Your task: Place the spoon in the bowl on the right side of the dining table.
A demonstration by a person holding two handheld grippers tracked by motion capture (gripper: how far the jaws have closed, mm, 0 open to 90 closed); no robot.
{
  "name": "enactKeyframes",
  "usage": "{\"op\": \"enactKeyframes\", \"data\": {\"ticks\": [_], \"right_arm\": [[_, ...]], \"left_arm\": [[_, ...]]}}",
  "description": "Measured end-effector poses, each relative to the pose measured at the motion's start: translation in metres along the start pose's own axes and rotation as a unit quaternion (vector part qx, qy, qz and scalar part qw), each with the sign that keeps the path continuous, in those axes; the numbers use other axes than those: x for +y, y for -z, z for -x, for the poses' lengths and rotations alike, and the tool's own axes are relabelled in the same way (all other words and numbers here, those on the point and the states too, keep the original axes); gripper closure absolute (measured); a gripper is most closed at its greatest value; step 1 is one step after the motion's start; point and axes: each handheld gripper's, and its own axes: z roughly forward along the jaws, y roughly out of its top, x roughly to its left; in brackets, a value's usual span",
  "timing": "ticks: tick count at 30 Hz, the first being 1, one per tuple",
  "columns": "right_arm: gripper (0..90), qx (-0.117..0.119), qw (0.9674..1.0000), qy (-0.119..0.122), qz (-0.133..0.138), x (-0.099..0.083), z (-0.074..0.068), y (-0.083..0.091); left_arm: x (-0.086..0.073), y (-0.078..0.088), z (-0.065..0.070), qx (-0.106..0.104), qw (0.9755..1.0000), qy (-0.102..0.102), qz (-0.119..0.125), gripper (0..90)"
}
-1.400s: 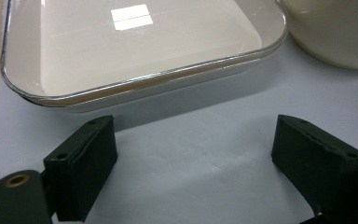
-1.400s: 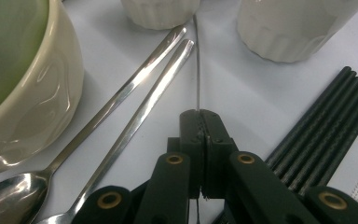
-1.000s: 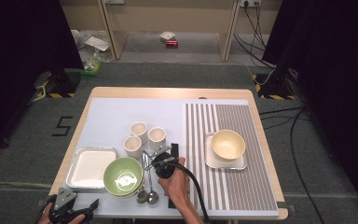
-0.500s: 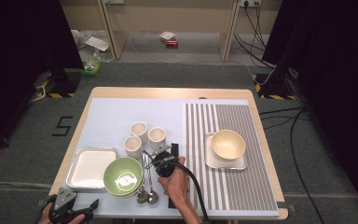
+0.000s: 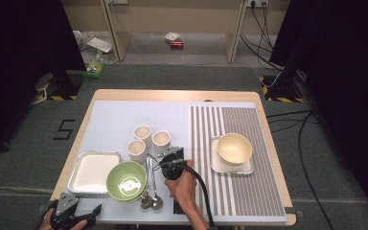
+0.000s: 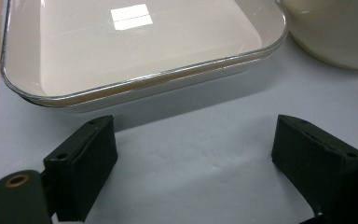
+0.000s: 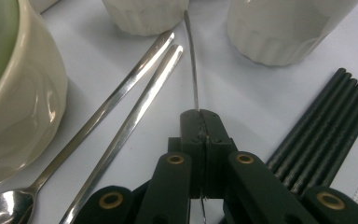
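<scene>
Taking the green bowl (image 5: 127,180) near the table's front edge as the marker, the left gripper (image 5: 69,214) hangs well to its left and a little nearer the person, off the front corner of the table (image 5: 172,96). Its jaws stand wide apart with nothing between them, aimed at the white rectangular tray (image 6: 135,46) that lies just left of the bowl.

Just right of the bowl lie two steel spoons (image 7: 121,107) side by side, handles pointing away toward three small white cups (image 5: 148,139) behind the bowl.

Right of the spoons, the right gripper (image 7: 199,116) is clamped tight on a thin metal utensil handle (image 7: 192,60), seen edge-on, which sticks out from the jaw tips toward the cups. A bundle of black chopsticks (image 7: 326,135) lies just beyond it. Farthest right of the bowl, a cream bowl (image 5: 234,147) sits on a square plate (image 5: 219,165) on the striped mat (image 5: 249,191).
</scene>
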Motion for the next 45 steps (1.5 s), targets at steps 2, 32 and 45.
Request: {"op": "enactKeyframes", "data": {"ticks": [2,32,45], "right_arm": [[90.0,0.002,1.0000,0.000,0.000,0.000,0.000,0.002],[90.0,0.035,0.9973,-0.007,0.064,0.014,0.012,0.044],[90.0,0.049,0.9928,-0.031,0.105,0.021,0.031,0.067]], "left_arm": [[0.000,0.000,0.000,0.000,1.0000,0.000,0.000,12.7],[0.000,0.000,-0.001,-0.001,1.0000,-0.001,-0.002,12.7],[0.000,0.000,-0.001,-0.001,1.0000,-0.001,-0.001,12.7]]}}
